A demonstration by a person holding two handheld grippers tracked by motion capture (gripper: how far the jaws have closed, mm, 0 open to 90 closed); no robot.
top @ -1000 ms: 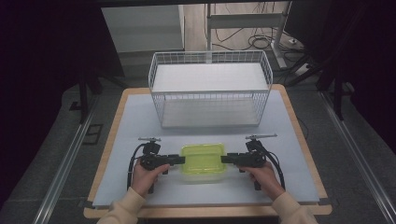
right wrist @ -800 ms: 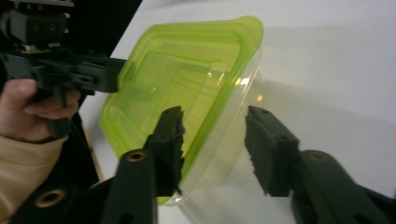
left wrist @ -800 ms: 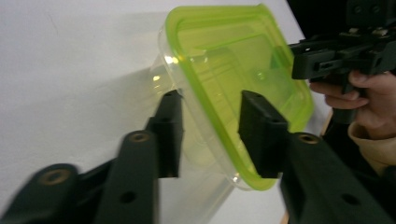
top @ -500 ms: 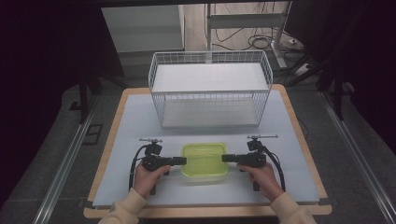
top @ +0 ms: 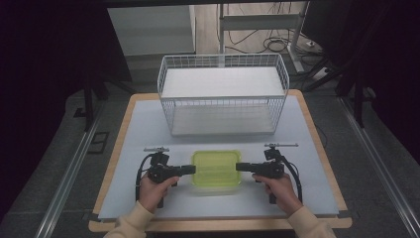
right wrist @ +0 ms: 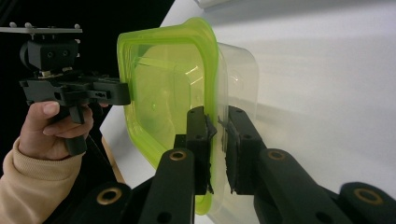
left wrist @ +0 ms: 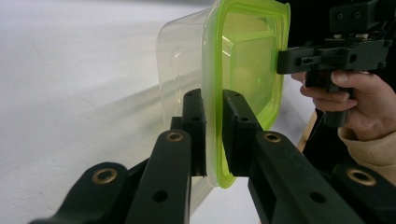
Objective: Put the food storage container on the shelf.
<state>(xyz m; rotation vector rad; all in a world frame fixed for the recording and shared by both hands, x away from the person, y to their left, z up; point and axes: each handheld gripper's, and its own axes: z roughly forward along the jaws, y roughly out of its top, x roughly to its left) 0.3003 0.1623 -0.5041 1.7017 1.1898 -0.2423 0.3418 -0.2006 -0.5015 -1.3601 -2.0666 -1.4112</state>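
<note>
A clear plastic container with a lime-green lid point(top: 216, 168) lies flat on the white table top near its front edge. My left gripper point(top: 190, 170) reaches in from the left. Its jaws have just been closing and now pinch the lid's rim point(left wrist: 243, 51) between the pads of the gripper point(left wrist: 212, 100). My right gripper point(top: 240, 167) comes from the right, its jaws also just closed on the opposite rim point(right wrist: 163, 93), which sits between the two pads of the gripper point(right wrist: 215, 116). Each gripper view also takes in the other hand at the container's far side.
A white wire basket point(top: 223, 59) with a shelf inside stands at the back of the table, behind the container. The white table top point(top: 148, 129) has a wooden border. Dark floor, rails and cables surround it.
From above, both hands and the container keep about the same places at the table's front. No other shift is visible.
</note>
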